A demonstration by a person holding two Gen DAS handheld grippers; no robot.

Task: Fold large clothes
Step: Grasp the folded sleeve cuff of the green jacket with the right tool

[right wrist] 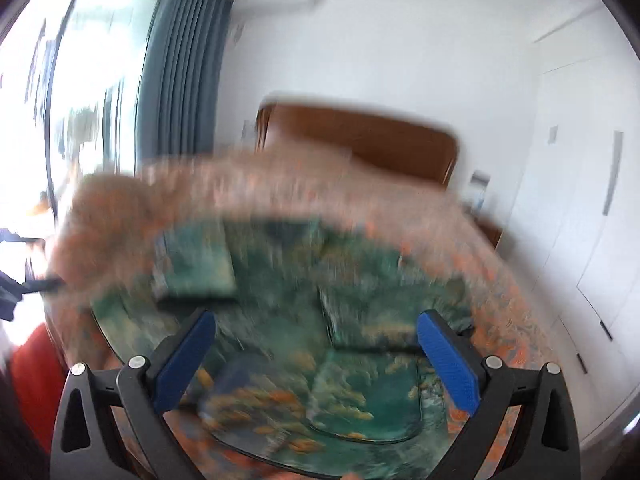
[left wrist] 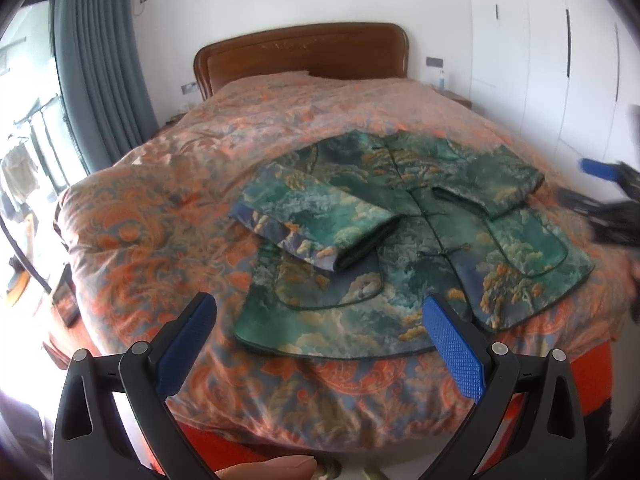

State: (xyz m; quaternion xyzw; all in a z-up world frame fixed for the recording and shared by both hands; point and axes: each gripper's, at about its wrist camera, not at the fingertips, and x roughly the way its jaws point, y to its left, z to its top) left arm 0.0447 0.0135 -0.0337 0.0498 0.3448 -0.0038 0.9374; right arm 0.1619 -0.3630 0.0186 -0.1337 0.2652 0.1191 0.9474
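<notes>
The left gripper (left wrist: pixel 320 312) was spread wide with nothing between its blue pads, hanging over the near hem of the jacket (left wrist: pixel 400 232), and the right gripper (right wrist: pixel 316 332) was just as wide apart and empty, out above the jacket's right half; from the left wrist view it showed up as a blurry dark shape (left wrist: pixel 608 200) off the jacket's right edge. The right wrist view was smeared with motion, so anything fine on that side couldn't really be made out. The jacket itself, a green brocade thing with knot buttons, lay flat and face up on the orange patterned bedspread (left wrist: pixel 160 220), toward the foot end, collar pointing at the wooden headboard (left wrist: pixel 304 52). Both sleeves were already crossed in over the jacket's front, the left sleeve (left wrist: pixel 316 220) sitting as a thick flap on its left panel and the right sleeve (left wrist: pixel 492 184) lying flatter. So the next bit was probably the bottom-to-collar fold. Doing that well likely meant each gripper pinching a hem corner of the jacket, catching both layers, then lifting together and level so the sleeves didn't slide off. That brocade looked stiff and slippery, so a shallow bite would probably let it slip, and the soft bedspread could get grabbed along with it.
</notes>
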